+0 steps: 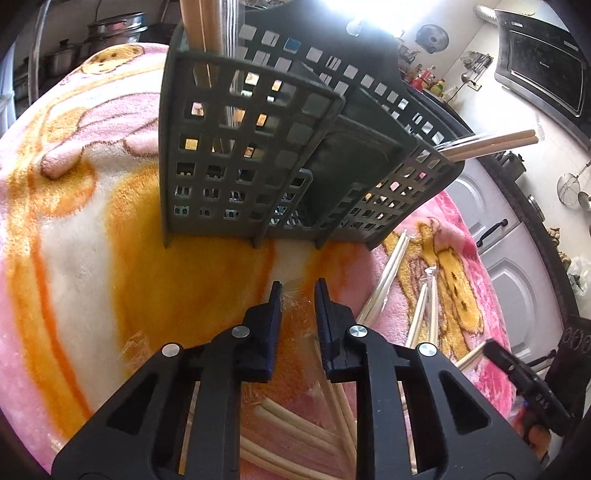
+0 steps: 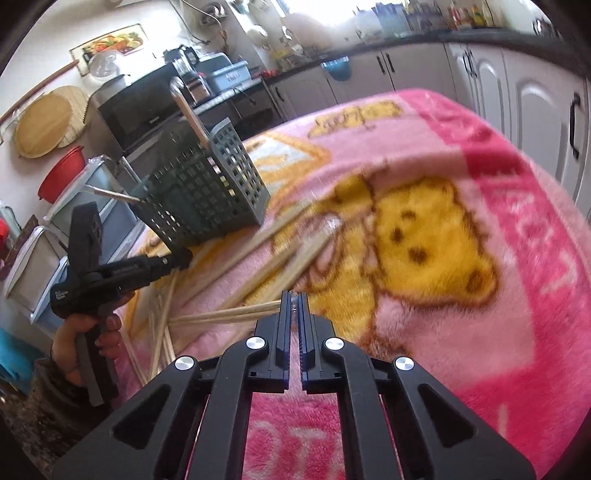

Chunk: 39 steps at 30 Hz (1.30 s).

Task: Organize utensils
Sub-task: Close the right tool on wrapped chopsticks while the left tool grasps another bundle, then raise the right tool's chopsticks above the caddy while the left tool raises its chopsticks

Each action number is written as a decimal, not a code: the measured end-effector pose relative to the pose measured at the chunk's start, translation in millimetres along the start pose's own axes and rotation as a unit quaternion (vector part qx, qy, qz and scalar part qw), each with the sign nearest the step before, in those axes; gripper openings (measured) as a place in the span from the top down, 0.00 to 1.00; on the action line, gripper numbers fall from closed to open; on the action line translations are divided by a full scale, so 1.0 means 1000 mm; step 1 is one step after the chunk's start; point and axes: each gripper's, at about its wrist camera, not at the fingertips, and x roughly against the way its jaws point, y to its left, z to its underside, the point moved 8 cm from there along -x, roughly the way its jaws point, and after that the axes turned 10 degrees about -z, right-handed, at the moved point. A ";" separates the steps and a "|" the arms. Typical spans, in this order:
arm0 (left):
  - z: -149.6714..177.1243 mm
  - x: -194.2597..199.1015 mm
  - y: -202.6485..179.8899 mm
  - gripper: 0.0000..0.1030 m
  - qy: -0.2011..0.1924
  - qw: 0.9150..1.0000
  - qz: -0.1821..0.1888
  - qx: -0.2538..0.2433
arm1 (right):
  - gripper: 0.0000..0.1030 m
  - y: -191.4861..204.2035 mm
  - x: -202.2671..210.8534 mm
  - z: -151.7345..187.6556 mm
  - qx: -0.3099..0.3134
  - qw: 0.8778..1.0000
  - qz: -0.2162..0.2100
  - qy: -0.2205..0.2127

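A grey lattice utensil caddy (image 1: 258, 147) stands on the blanket, with wooden chopsticks (image 1: 199, 22) upright in its left compartment and another pair (image 1: 491, 144) poking out on the right. My left gripper (image 1: 298, 291) is open, just short of the caddy's base, over a clear plastic wrapper (image 1: 295, 314). Loose chopsticks (image 1: 295, 424) lie under and right of it. In the right wrist view my right gripper (image 2: 294, 297) is shut on a wrapped pair of chopsticks (image 2: 229, 314) that sticks out to the left. The caddy (image 2: 207, 188) stands far left.
The pink and yellow bear blanket (image 2: 424, 229) covers the table. Several chopsticks (image 2: 258, 251) lie scattered between the caddy and my right gripper. The hand holding the left gripper (image 2: 88, 280) is at the left. Kitchen cabinets (image 2: 535, 122) and a counter stand behind.
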 end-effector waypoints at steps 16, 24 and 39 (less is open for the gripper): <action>-0.032 0.068 0.000 0.97 -0.079 0.996 0.034 0.018 | 0.97 0.065 0.019 -0.062 0.133 0.989 -0.013 -0.067; -0.053 0.109 -0.009 0.98 -0.134 0.990 0.046 0.012 | 0.97 0.107 0.027 -0.088 0.199 0.975 -0.033 -0.090; -0.079 0.158 -0.030 0.98 -0.193 0.978 0.079 -0.004 | 0.98 0.153 0.034 -0.107 0.248 0.961 -0.057 -0.108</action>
